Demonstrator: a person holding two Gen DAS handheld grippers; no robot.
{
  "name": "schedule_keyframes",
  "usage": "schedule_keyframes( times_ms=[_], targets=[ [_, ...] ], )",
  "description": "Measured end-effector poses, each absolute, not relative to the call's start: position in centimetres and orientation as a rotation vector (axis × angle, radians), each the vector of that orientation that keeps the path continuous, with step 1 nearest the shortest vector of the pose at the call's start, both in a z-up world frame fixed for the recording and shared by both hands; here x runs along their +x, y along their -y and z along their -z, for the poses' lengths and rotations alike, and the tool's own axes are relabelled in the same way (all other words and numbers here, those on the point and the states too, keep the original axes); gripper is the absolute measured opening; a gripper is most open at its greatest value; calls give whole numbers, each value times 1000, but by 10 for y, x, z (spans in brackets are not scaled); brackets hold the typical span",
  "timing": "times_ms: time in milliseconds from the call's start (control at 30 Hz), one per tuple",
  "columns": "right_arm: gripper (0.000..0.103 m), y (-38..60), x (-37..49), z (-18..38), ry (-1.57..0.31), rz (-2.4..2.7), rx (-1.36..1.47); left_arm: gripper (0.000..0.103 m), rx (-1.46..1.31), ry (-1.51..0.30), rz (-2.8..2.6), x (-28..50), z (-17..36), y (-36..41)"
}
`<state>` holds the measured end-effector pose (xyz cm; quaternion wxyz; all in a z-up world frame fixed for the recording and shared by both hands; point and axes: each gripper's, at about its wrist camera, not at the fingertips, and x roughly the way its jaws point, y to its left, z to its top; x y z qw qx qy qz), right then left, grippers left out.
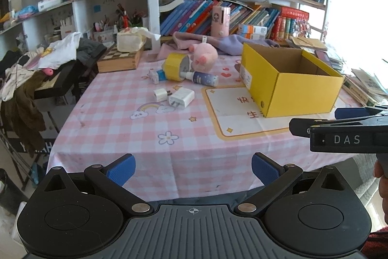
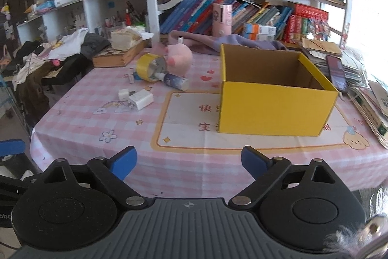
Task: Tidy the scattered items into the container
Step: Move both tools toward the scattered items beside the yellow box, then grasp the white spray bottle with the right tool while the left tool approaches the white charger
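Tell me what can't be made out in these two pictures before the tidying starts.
- Floor of the yellow box: both wrist views, hidden by its own near wall, so its contents are unknown.
- Small white and blue item: left wrist view, partly behind the yellow tape roll; too small to identify.
- Spray bottle label: right wrist view, too small to read.
- Right tongs: left wrist view, cut off by the right edge.

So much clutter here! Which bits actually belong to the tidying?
Job: yellow box, pink plush pig, yellow tape roll, spray bottle, two white chargers.
Lying about: chessboard box, clothes pile, books.
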<state>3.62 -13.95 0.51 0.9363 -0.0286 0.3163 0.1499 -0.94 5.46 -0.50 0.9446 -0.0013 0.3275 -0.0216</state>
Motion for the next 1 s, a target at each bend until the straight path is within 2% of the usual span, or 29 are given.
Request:
schedule_keyframes(
  times_ms=[633,1000],
  targets=[
    [75,104,85,9,-667,-413,-106,98,-14,-686,12,34,19,-70],
    [75,87,134,13,-680,-423,-127,97,21,-699,48,84,24,-70]
  ],
)
